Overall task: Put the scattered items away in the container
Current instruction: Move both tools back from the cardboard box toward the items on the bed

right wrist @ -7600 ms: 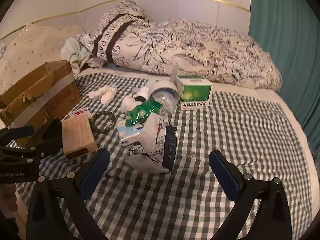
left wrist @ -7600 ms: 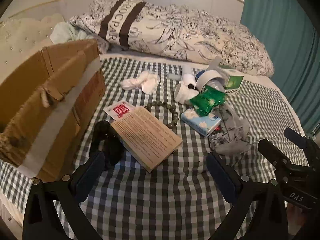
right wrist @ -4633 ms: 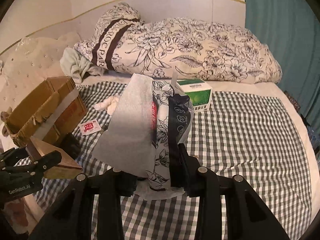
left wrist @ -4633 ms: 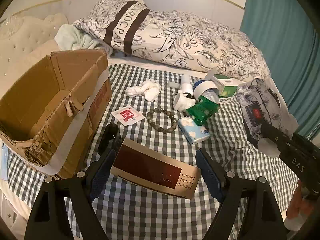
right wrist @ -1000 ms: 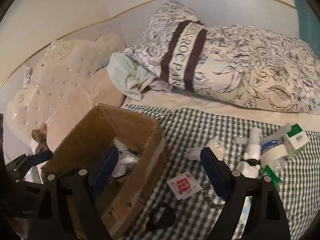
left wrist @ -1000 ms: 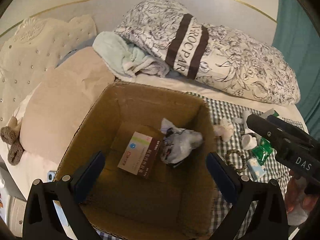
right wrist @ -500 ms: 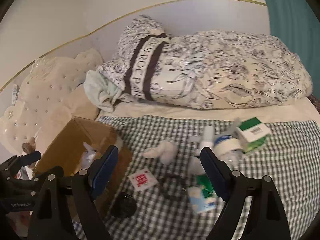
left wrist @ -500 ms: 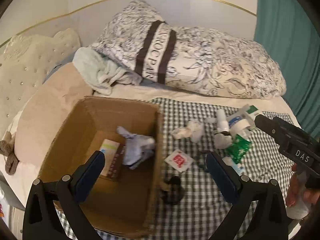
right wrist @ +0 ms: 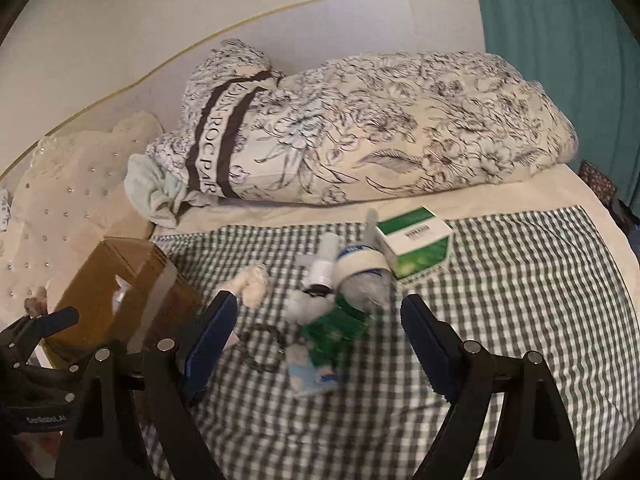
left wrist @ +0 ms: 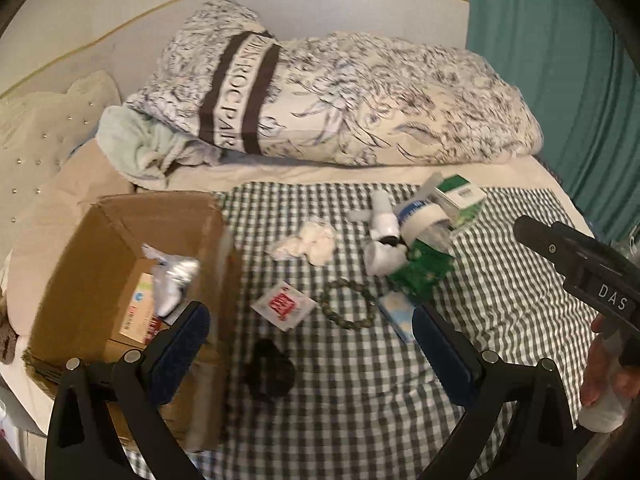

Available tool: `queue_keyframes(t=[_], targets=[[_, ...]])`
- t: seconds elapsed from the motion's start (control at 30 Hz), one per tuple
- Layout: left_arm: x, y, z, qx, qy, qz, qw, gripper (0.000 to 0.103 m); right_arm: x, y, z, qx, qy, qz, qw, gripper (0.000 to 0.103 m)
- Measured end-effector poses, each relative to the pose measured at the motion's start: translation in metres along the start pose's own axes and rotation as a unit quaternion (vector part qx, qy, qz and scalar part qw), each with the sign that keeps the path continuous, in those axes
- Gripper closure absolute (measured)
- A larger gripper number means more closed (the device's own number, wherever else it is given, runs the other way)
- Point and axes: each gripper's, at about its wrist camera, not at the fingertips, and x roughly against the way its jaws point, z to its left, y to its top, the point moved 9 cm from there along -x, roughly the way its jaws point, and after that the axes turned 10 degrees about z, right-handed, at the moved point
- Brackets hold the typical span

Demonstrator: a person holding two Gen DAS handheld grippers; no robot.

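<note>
An open cardboard box (left wrist: pixel 100 240) (right wrist: pixel 120 276) stands on the left of the checked bed cover and holds a flat carton (left wrist: pixel 138 312) and a crumpled floral pouch (left wrist: pixel 172 276). Scattered to its right lie a red-and-white sachet (left wrist: pixel 285 306), a bead bracelet (left wrist: pixel 348 304), a black object (left wrist: pixel 269 372), white socks (left wrist: pixel 308 240), a green packet (right wrist: pixel 336 324), a blue tissue pack (right wrist: pixel 310 374), a white bottle (right wrist: pixel 322 264), a tape roll (right wrist: pixel 360 264) and a green-and-white box (right wrist: pixel 416 242). My left gripper (left wrist: pixel 310 356) is open and empty above the box's right edge. My right gripper (right wrist: pixel 318 340) is open and empty above the green packet.
A floral duvet roll (left wrist: pixel 340 96) and a pale green towel (left wrist: pixel 140 144) lie along the back. A studded headboard cushion (right wrist: pixel 60 208) is at the left. A teal curtain (left wrist: pixel 560 80) hangs at the right. The bed edge runs along the right.
Both grippers have swung right, away from over the box toward the scattered items. The carton and floral pouch, carried earlier, now lie in the box.
</note>
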Motion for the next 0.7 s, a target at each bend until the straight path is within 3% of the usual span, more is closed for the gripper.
queue_keyframes(t=[0.5,0.7], targets=[[-0.076,-0.022,-0.072,-0.017,-0.03,0.06,0.9976,0.0,-0.034,-0.022,-0.059,-0.013,-0.035,0.032,0.999,0.019],[-0.113,-0.023,-0.085,0.01,-0.054,0.091,0.9943,0.0,-0.058,-0.024,-0.074,-0.018,-0.039,0.051,0.998,0.019]])
